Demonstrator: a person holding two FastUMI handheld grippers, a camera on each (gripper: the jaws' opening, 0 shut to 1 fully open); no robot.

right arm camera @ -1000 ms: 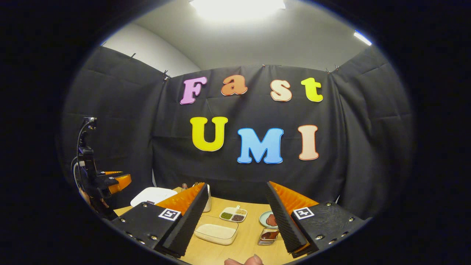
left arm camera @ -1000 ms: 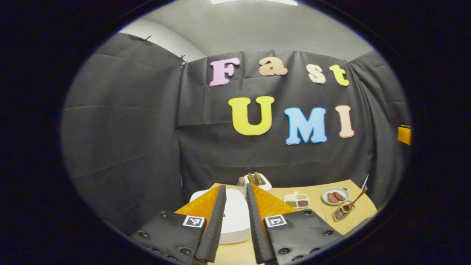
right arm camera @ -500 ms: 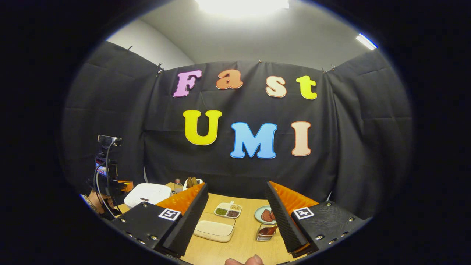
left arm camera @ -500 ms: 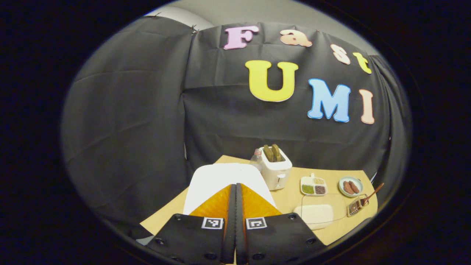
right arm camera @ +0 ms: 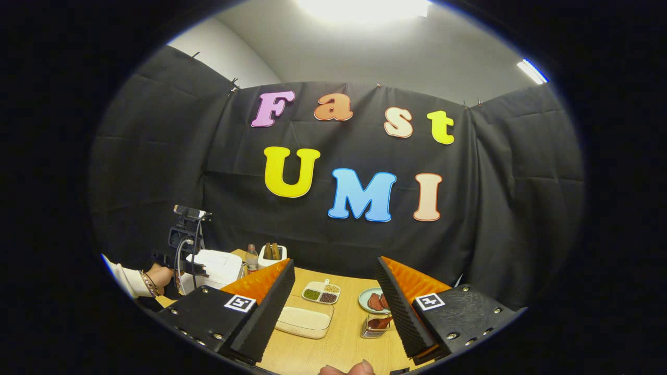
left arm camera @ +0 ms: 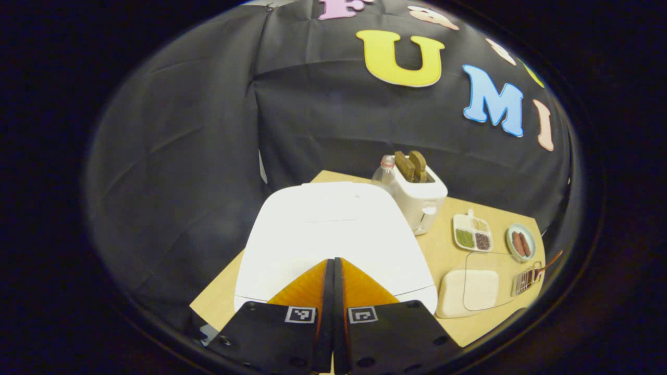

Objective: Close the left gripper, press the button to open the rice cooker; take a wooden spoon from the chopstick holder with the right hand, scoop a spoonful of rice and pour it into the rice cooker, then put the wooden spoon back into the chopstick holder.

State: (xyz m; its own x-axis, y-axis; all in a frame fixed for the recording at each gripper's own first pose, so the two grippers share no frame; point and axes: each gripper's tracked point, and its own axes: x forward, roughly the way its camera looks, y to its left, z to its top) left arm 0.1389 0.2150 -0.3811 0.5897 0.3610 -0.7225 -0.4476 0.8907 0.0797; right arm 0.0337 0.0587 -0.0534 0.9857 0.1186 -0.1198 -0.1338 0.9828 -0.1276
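Observation:
The white rice cooker [left arm camera: 323,234] sits with its lid down at the table's left end. My left gripper [left arm camera: 330,261] is shut with nothing between its fingers, just above the cooker's front edge. In the right gripper view the cooker [right arm camera: 221,264] is far left, with the left gripper [right arm camera: 183,245] and a hand [right arm camera: 156,273] over it. My right gripper [right arm camera: 334,260] hangs open and holds nothing above the table. Below it are a clear box of rice [right arm camera: 305,319] and the chopstick holder [right arm camera: 375,328] with the wooden spoon [right arm camera: 380,322] in it. From the left gripper view, the rice box [left arm camera: 471,289], holder [left arm camera: 525,278] and spoon [left arm camera: 551,261] lie to the right.
A white toaster [left arm camera: 419,195] with two slices and a small bottle [left arm camera: 384,174] stand behind the cooker. A sectioned dish of grains [left arm camera: 473,232] and a plate of sausages [left arm camera: 521,242] lie at the back right. A thumb [right arm camera: 346,369] shows at the bottom edge.
My left gripper went from open to shut and dropped forward over the rice cooker, which now looms larger. The right gripper stayed open and has barely moved.

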